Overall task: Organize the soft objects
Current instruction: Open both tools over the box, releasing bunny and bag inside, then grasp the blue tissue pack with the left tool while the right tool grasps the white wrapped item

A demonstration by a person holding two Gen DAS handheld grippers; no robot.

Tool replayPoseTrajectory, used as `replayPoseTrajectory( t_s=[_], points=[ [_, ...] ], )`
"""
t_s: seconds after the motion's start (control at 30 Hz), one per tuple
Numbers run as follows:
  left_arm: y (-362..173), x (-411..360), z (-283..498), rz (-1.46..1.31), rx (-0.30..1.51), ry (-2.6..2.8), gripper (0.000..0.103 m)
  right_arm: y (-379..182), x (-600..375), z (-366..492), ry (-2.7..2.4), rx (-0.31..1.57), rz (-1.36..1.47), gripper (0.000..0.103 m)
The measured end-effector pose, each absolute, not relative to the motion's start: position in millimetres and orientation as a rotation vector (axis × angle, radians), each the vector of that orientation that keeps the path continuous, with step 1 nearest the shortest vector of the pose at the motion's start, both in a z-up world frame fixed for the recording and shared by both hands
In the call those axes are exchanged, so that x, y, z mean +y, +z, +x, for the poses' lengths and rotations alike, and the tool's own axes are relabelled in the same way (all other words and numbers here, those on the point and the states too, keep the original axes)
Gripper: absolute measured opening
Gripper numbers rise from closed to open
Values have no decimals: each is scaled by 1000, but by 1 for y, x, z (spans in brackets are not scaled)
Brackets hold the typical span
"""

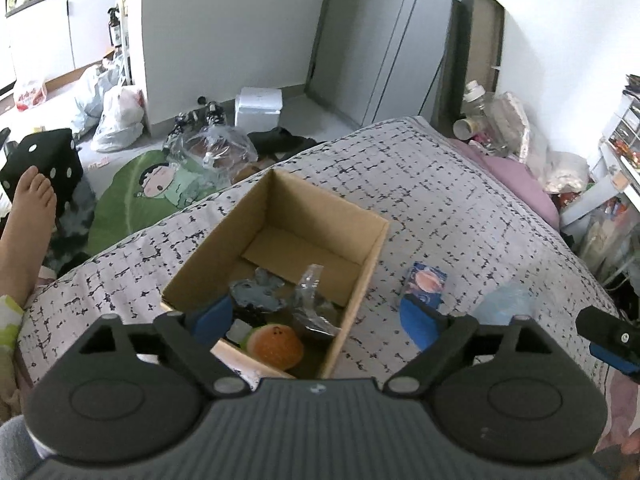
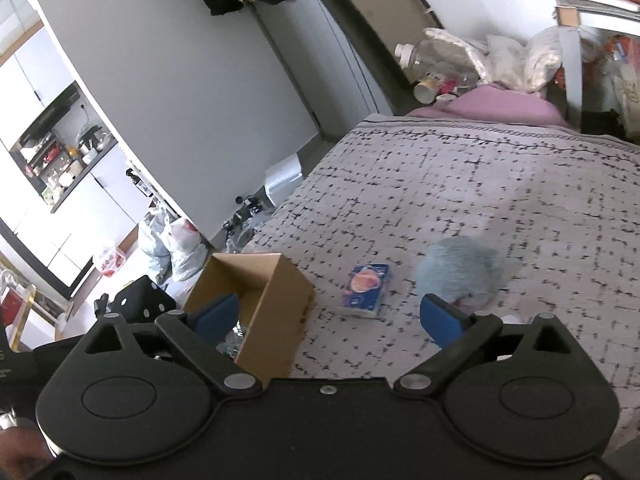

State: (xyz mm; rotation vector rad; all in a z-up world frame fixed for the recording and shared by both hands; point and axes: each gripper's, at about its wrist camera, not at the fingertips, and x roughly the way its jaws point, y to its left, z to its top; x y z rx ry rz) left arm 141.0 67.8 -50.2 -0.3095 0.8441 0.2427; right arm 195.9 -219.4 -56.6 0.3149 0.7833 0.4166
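Note:
An open cardboard box stands on the patterned bedspread; it also shows in the right wrist view. Inside it lie an orange plush, a grey soft toy and a clear plastic wrapper. My left gripper is open and empty above the box's near end. A small blue packet lies to the right of the box. A fluffy light-blue soft toy lies further right, blurred. My right gripper is open and empty above the packet; its fingertip shows in the left wrist view.
The bed's left edge drops to a floor with a green cartoon rug, plastic bags, a black dice cushion and a white box. A bare foot is at the left. A pink pillow and clutter lie at the bed's far end.

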Motion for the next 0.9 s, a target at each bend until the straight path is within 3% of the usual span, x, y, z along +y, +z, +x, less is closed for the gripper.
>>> replayPoseTrajectory(
  t_s=[0.63, 0.9],
  points=[
    [-37, 12, 133, -277, 859, 183, 91, -63, -301, 191, 336, 817, 389, 100],
    [-33, -7, 134, -246, 849, 169, 91, -80, -337, 194, 293, 832, 432, 92]
  ],
)
